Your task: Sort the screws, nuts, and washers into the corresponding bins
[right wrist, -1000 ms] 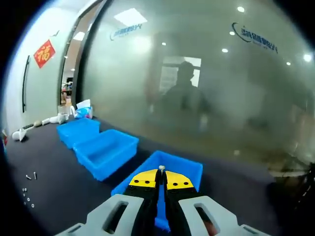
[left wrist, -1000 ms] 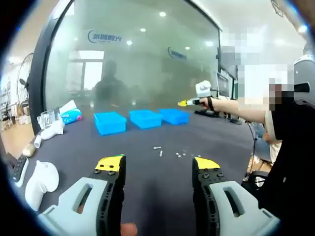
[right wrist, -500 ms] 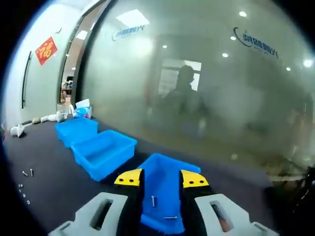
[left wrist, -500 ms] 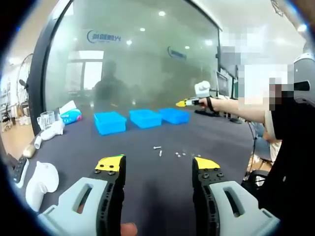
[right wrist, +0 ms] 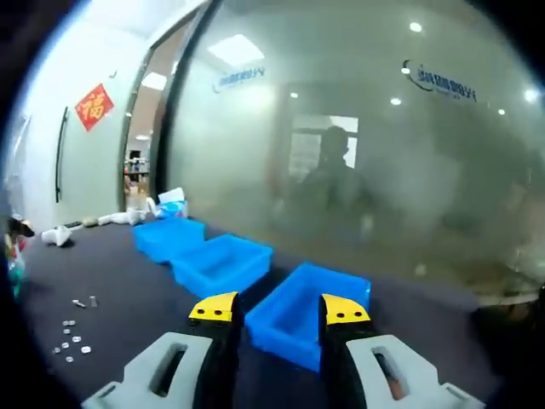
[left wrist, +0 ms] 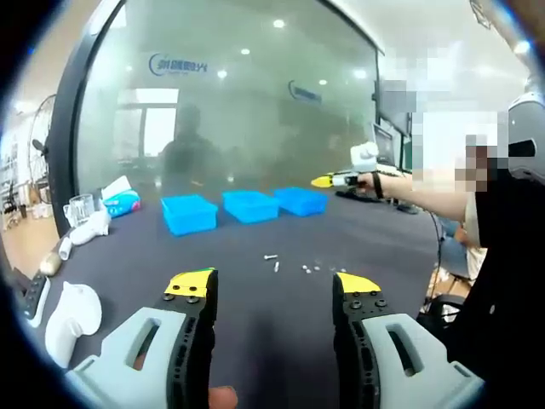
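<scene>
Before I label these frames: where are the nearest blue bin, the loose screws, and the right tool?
nearest blue bin (right wrist: 300,319), right gripper view, inner floor.
loose screws (left wrist: 273,261), left gripper view, the pair's middle.
right tool (right wrist: 280,308), right gripper view, between tips.

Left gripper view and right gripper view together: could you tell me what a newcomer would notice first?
Three blue bins stand in a row on the dark table before a frosted glass wall. Small loose screws and nuts lie scattered nearer the left hand-held gripper. The right hand-held gripper hangs open by the end bin.
</scene>
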Motion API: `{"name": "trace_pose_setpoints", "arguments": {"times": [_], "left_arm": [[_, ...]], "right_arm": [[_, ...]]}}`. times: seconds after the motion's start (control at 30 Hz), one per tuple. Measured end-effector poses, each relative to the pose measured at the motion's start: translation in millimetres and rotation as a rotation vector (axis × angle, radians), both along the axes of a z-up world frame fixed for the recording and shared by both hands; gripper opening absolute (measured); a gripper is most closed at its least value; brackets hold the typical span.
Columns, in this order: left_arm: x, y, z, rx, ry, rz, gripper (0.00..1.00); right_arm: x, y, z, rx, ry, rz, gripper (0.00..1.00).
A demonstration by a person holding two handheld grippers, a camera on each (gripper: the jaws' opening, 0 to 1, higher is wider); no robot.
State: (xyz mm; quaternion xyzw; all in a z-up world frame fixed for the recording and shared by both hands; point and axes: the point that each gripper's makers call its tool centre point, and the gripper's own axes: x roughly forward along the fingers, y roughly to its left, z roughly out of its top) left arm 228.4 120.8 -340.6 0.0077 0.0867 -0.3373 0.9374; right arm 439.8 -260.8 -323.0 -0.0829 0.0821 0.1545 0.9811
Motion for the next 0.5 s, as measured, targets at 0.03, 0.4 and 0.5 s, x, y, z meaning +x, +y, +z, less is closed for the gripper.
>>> {"name": "trace_pose_setpoints", "arguments": {"times": [0.03,0.4,0.5], "left_arm": [[-0.2,0,-0.1,0.001,0.000,0.000,0.52],[0.1,3,-1.0,0.003,0.002,0.007,0.52],[-0.4,4,-0.5,-0.002,0.001,0.011,0.52]], "right_arm": [[-8,3,0.8,0.010,-0.007,0.011,0.33],[-98,32,-6.6,0.039,-0.037,0.130,0.34],[-119,36,-7.9,0.042,-0.058,0.137,0.34]]}}
